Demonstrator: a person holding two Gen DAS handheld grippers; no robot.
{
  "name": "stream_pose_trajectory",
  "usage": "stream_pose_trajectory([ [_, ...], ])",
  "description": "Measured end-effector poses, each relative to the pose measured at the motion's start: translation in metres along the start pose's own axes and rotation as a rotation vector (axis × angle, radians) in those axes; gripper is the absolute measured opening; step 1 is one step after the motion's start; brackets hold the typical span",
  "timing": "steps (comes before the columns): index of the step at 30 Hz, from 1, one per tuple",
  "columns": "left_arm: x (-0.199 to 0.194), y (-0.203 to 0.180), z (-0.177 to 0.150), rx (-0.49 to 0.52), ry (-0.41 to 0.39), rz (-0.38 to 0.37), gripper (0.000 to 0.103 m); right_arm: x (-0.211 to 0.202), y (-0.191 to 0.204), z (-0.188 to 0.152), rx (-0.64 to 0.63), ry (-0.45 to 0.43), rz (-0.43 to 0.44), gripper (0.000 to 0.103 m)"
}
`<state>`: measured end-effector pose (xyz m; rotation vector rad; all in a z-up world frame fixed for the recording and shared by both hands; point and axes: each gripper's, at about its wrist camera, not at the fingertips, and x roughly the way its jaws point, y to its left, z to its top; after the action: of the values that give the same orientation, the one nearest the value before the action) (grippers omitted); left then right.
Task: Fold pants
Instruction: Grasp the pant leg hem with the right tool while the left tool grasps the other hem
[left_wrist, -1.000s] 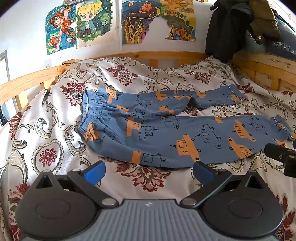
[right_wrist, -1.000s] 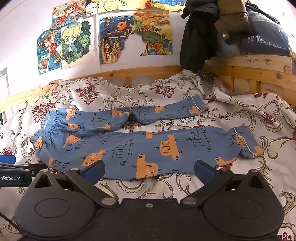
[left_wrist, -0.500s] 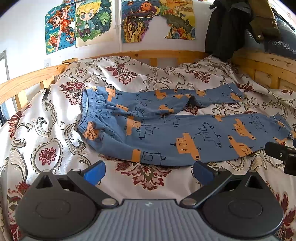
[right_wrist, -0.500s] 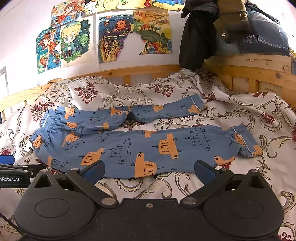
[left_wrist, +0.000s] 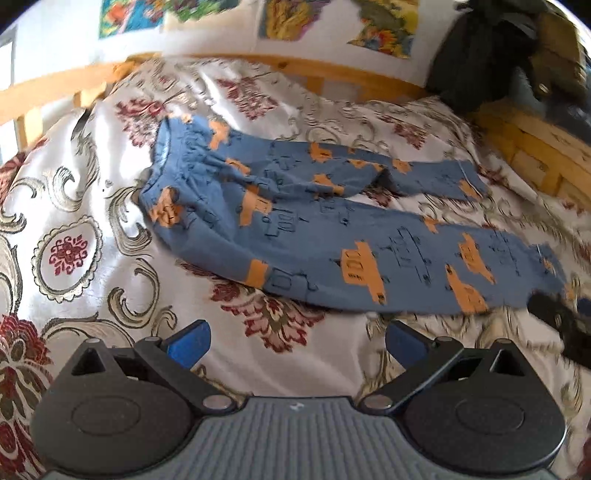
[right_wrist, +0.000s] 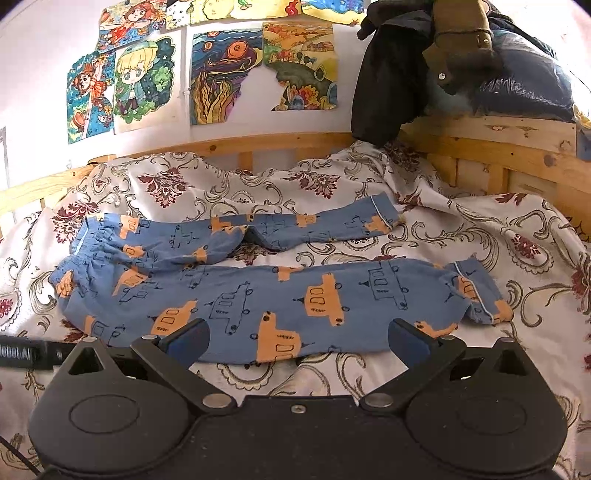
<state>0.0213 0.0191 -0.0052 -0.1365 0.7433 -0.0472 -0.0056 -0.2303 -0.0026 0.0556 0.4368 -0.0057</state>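
From your left wrist camera, the left tool (left_wrist: 297, 341) hangs released, its blue-padded fingers (left_wrist: 188, 341) spread wide over the white bedspread with dark red floral and grey scroll print (left_wrist: 74, 236). The blue cotton pants printed with orange vehicles (left_wrist: 314, 236) lie flat beyond the fingertips — waistband to the left, both legs running off to the right, the farther leg bent and lying apart from the nearer one. The picture is blurred; a dark part of your other tool shows at the right edge.

From your right wrist camera, the right tool (right_wrist: 297, 341) is also released, holding nothing — its fingertips sit just over the near edge of the nearer pant leg (right_wrist: 295, 306). The pants (right_wrist: 229, 291) span the bed, cuffs to the right. Behind them runs the pale wooden bed rail (right_wrist: 258, 142), with colourful cartoon drawings (right_wrist: 199, 74) on the wall and a dark jacket (right_wrist: 384, 81) draped at the corner.
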Motion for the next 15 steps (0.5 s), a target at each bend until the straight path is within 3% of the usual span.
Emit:
stream_pose_trajectory([
  [5, 0.005, 0.018, 0.040, -0.089, 0.012, -0.059, 0.103, 0.014, -0.014, 0.017, 0.015, 0.090, 0.015, 0.102],
  [10, 0.023, 0.024, 0.098, -0.119, 0.085, -0.100, 0.103, 0.038, -0.037, 0.054, 0.020, 0.121, 0.150, 0.102],
  [15, 0.074, 0.030, 0.145, -0.095, 0.261, -0.264, 0.103, 0.083, -0.056, 0.094, -0.086, 0.128, 0.235, 0.102],
])
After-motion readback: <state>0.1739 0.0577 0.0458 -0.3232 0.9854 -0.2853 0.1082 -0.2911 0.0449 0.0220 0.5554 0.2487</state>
